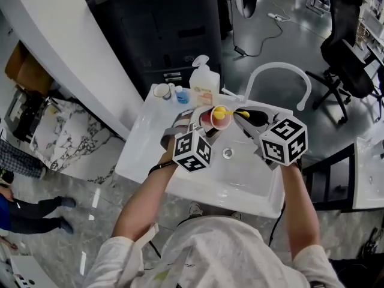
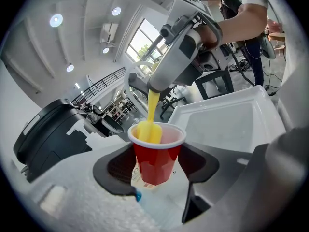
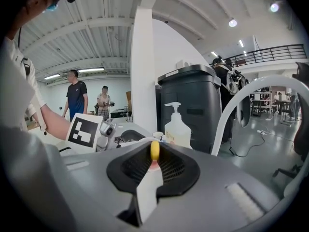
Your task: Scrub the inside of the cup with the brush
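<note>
Cup of thin red plastic (image 2: 158, 149), likely light and crushable, clamped mid-wall between jaws of left gripper (image 2: 157, 165); right gripper (image 3: 153, 162) pinching stiff yellow brush (image 2: 152, 129) by handle.

left gripper (image 1: 204, 122) held red cup (image 1: 217, 122) over sink (image 1: 246, 176) | right gripper (image 1: 242, 115) held yellow brush (image 1: 221, 112) inside cup

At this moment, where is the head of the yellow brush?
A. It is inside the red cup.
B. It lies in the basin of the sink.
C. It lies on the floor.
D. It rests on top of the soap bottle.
A: in the left gripper view the head of the yellow brush sits below the rim, inside the red cup.
</note>
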{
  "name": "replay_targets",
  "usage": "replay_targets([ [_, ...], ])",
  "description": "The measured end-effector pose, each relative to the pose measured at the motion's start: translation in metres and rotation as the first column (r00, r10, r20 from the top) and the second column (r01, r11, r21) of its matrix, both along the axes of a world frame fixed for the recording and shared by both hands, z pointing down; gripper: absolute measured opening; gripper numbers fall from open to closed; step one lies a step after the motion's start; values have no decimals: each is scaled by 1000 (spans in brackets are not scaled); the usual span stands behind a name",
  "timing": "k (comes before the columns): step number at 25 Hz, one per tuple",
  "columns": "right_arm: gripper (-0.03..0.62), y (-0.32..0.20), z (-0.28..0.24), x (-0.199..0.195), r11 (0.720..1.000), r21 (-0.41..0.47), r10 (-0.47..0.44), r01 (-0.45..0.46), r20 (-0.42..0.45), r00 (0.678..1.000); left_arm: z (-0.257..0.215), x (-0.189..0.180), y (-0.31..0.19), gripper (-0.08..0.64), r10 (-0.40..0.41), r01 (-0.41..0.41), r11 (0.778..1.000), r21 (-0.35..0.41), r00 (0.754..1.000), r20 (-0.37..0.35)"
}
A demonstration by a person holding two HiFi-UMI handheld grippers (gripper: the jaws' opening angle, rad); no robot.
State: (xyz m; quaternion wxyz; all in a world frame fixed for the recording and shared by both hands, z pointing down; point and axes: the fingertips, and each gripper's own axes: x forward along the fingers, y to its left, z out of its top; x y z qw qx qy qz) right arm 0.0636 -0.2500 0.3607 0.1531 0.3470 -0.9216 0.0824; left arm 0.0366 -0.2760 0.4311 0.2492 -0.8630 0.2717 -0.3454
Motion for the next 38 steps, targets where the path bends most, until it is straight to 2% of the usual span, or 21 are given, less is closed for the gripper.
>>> replay_targets([
  [10, 35, 3, 13, 5, 999, -29, 15, -16, -36, 999, -2, -3, -2, 274, -4, 4, 1000, 5, 1000, -1],
  [38, 35, 20, 11, -20, 997, -46, -67, 65, -39, 997, 16, -19, -15, 275, -53, 55, 997, -50, 998, 25],
])
